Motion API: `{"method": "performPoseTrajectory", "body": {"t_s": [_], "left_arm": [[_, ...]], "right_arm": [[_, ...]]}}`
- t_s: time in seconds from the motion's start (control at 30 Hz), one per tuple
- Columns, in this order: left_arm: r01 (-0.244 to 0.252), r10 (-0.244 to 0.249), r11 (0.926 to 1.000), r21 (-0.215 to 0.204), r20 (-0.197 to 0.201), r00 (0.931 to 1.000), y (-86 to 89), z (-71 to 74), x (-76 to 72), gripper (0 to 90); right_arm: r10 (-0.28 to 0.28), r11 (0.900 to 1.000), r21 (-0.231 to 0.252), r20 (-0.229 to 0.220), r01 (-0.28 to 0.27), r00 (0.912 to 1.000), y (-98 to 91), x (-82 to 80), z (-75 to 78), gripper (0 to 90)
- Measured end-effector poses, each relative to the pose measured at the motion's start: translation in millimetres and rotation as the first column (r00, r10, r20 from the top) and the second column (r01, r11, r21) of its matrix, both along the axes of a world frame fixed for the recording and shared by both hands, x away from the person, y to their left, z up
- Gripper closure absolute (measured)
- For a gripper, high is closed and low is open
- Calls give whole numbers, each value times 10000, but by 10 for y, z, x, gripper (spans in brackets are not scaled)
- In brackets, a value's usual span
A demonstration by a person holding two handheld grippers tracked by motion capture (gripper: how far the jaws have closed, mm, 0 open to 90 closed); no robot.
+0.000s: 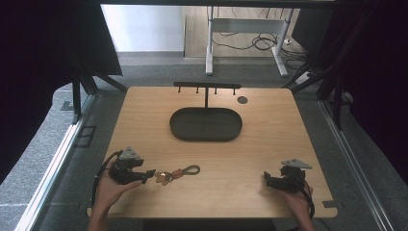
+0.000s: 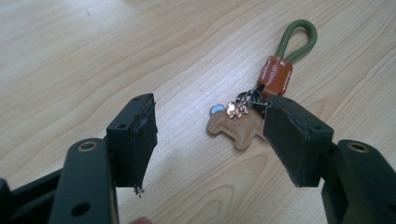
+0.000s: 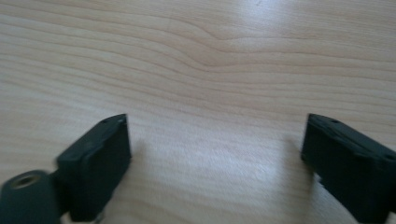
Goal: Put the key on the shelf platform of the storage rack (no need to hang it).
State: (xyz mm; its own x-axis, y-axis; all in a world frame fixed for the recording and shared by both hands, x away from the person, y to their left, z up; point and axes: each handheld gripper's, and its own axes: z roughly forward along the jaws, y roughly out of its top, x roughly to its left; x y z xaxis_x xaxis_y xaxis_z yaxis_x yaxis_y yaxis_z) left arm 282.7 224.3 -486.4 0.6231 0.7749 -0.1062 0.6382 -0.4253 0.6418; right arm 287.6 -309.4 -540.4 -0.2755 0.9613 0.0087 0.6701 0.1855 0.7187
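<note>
Just keychain (image 2: 252, 112) by L fingers (image 2: 294, 140).

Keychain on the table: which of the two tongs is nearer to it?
Left. The left tongs sit open right beside the keychain, one jaw at its tan charm. The right tongs sit open far across the table, over bare wood.
</note>
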Motion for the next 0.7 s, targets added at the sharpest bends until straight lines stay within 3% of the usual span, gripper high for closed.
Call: {"method": "performPoseTrajectory", "body": {"t_s": [0.13, 0.27, 0.5, 0.7], "left_arm": [[-46, 49, 9998, 188, -157, 9999, -11, -57, 17, 351], [-174, 177, 9996, 232, -156, 9997, 30, -80, 22, 351], [-404, 404, 9992, -6, -212, 9990, 78, -67, -3, 351], [-529, 530, 9984, -190, 15, 9986, 78, 10, -48, 352]], "right_arm": [[137, 9971, 751, 31, -138, 9999, -119, -6, 21, 146], [346, 9986, 400, 113, -351, 9993, -100, -17, 10, 147], [499, 9970, 584, 242, -513, 9985, -152, -29, 5, 175], [675, 9952, 694, 247, -691, 9974, -147, -49, 7, 186]]}}
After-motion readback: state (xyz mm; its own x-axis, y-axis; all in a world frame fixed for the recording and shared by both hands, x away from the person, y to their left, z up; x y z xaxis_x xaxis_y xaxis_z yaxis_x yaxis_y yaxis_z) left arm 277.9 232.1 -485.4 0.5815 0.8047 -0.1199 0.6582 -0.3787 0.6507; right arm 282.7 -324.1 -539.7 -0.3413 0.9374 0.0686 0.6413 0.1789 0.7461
